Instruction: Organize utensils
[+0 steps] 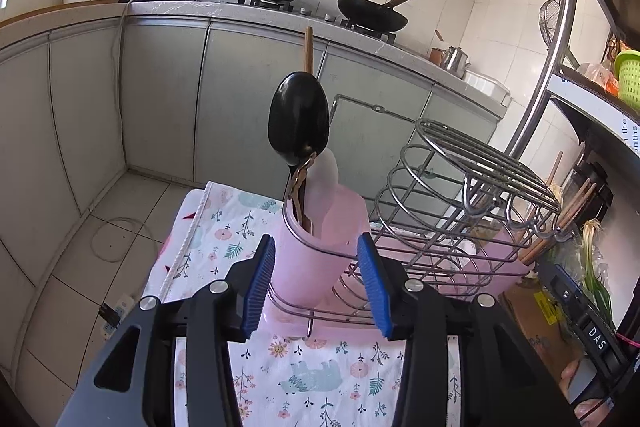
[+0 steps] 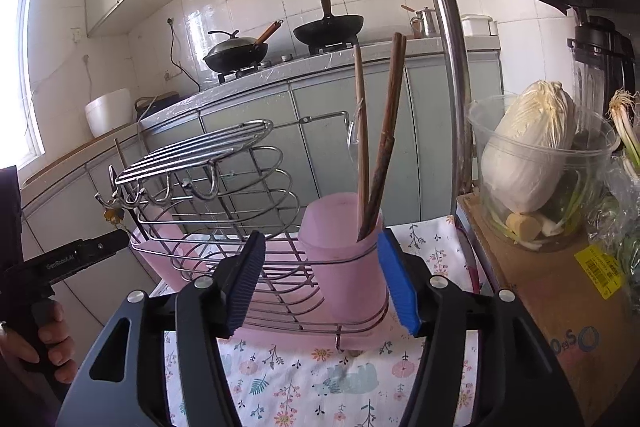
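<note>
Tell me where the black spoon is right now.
The black spoon shows in the left wrist view, standing bowl-up in the pink cup at the wire rack's left end, beside a white spoon, beyond the open left gripper.

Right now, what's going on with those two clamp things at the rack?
A person holds a gripper in each hand, sorting utensils into a wire rack. The left gripper is open around the pink cup holding a black ladle. The right gripper is open at the other cup, which holds chopsticks.
</note>
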A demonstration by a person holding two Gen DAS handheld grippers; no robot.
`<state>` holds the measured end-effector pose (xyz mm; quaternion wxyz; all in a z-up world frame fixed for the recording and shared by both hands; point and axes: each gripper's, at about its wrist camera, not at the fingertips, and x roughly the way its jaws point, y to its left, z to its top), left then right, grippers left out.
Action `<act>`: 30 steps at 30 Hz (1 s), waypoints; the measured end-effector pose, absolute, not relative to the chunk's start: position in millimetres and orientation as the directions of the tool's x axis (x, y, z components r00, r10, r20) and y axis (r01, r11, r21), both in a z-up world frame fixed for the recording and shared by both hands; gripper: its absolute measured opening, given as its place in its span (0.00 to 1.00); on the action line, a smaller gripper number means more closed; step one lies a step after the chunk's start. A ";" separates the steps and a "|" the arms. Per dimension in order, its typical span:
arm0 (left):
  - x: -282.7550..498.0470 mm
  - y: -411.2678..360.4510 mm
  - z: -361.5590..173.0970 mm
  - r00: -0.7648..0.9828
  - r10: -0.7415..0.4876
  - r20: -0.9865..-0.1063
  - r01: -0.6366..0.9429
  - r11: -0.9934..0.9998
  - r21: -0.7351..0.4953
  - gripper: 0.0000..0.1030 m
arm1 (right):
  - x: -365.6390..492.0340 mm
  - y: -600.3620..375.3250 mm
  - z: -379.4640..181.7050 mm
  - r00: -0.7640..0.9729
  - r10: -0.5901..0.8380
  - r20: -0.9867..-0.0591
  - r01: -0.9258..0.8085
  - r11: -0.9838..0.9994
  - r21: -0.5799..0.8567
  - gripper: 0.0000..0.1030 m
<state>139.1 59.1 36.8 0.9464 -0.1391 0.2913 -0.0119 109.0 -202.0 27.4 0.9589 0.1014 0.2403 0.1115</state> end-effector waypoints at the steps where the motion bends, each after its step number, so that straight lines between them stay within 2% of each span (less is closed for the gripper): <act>1: 137.1 59.3 36.3 0.828 -0.104 -0.550 -0.060 0.961 -0.271 0.41 | 107.0 -202.5 26.5 0.857 0.265 -0.442 -0.164 0.953 0.254 0.58; 8: 120.2 55.3 33.8 0.807 -0.120 -0.578 -0.053 0.960 -0.274 0.44 | 88.0 -196.2 25.8 0.843 0.284 -0.458 -0.176 0.948 0.264 0.59; 13: 105.0 46.9 33.2 0.794 -0.115 -0.597 -0.053 0.965 -0.256 0.53 | 74.8 -192.0 28.6 0.840 0.296 -0.455 -0.187 0.945 0.270 0.61; 19: 87.8 37.1 34.3 0.789 -0.124 -0.601 -0.032 0.970 -0.243 0.53 | 57.8 -185.9 29.1 0.836 0.301 -0.458 -0.197 0.945 0.260 0.65; 30: 52.5 21.9 41.6 0.802 -0.128 -0.584 -0.002 0.976 -0.217 0.54 | 20.0 -175.7 34.0 0.838 0.285 -0.465 -0.202 0.954 0.222 0.67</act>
